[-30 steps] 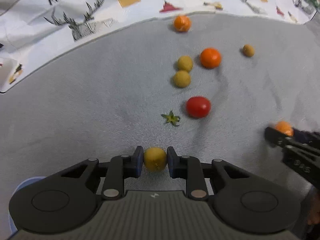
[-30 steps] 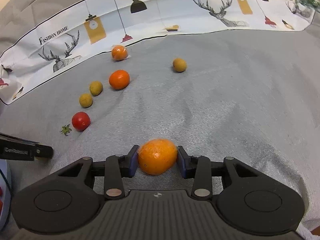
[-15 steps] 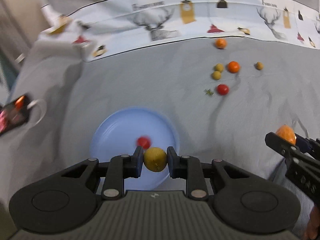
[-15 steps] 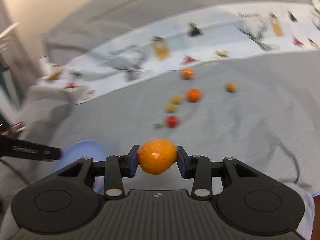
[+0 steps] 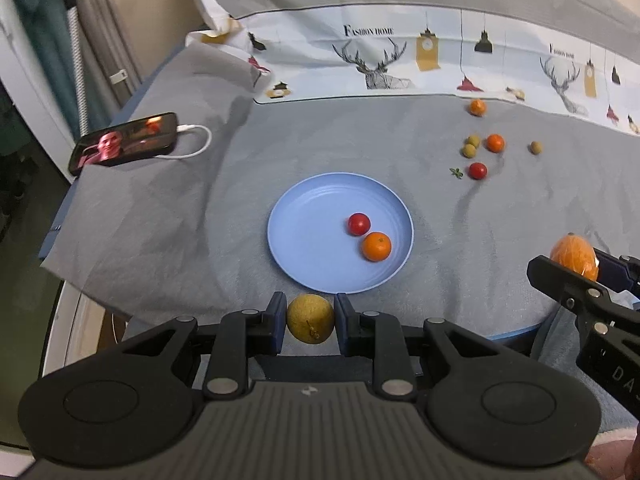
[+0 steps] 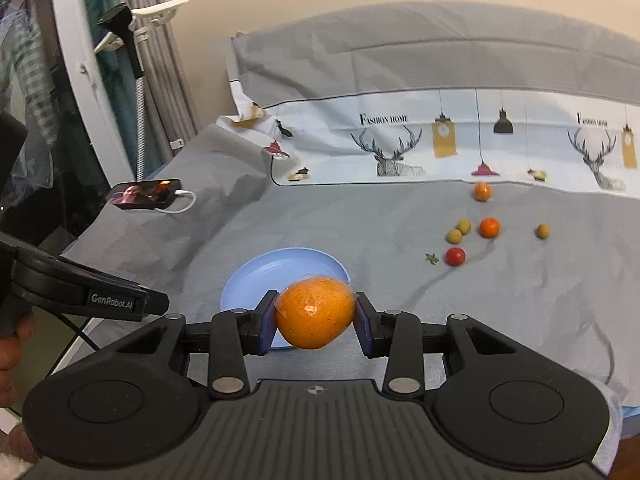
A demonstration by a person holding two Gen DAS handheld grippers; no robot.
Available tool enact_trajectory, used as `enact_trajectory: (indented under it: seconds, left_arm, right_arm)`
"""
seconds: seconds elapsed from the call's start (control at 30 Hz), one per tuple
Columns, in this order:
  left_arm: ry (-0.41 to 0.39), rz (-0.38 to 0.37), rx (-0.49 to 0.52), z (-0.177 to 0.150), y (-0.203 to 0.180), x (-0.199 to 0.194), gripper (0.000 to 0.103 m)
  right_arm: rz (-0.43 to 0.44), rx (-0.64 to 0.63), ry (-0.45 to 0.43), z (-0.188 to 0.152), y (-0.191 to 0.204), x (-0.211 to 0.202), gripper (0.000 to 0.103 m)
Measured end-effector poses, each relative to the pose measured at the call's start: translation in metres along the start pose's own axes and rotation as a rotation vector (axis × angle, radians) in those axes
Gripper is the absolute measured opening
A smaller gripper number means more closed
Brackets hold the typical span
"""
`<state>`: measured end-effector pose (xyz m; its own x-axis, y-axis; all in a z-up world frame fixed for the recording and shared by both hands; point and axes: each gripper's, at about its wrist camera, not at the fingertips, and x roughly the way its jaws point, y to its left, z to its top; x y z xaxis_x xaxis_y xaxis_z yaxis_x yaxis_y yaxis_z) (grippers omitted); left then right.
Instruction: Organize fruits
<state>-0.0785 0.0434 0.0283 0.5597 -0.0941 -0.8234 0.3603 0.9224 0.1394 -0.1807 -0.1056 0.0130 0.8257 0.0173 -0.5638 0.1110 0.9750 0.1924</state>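
Note:
My left gripper [image 5: 310,323] is shut on a small yellow-brown fruit [image 5: 310,319], held just short of the near rim of a blue plate [image 5: 304,248]. The plate holds a red tomato [image 5: 359,223] and a small orange [image 5: 376,246]. My right gripper [image 6: 315,318] is shut on a plastic-wrapped orange [image 6: 315,312], raised in front of the plate [image 6: 256,280]; it shows at the right of the left wrist view [image 5: 573,256]. Loose fruits lie far right: a red tomato [image 5: 477,170], an orange [image 5: 495,143], yellow-brown fruits [image 5: 469,151].
A phone [image 5: 124,143] on a white cable lies at the bed's left edge. A printed white pillow strip [image 5: 400,68] runs along the back. Another wrapped orange [image 5: 477,107] and a single yellow-brown fruit [image 5: 535,147] lie beyond. A green stem cap [image 5: 455,173] lies by the tomato.
Both grippers have pulled back and up from the fruit cluster with their fruits and swung left, bringing the blue plate into view.

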Motion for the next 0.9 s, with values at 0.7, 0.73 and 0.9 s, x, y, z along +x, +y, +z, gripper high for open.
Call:
enact_trajectory:
  seconds: [0.7, 0.73, 0.9]
  left_arm:
    - [-0.056, -0.028, -0.042, -0.012, 0.016, -0.019, 0.028]
    - [-0.056, -0.029, -0.042, -0.012, 0.016, -0.018, 0.028]
    - [-0.052, -0.029, -0.045, -0.011, 0.018, -0.016, 0.028]
  right_arm:
    - [-0.028, -0.084, -0.035, 0.000, 0.027, -0.019, 0.041]
    - [-0.027, -0.086, -0.034, 0.000, 0.027, -0.019, 0.041]
    - [-0.028, -0.091, -0.027, 0.000, 0.029, -0.016, 0.041]
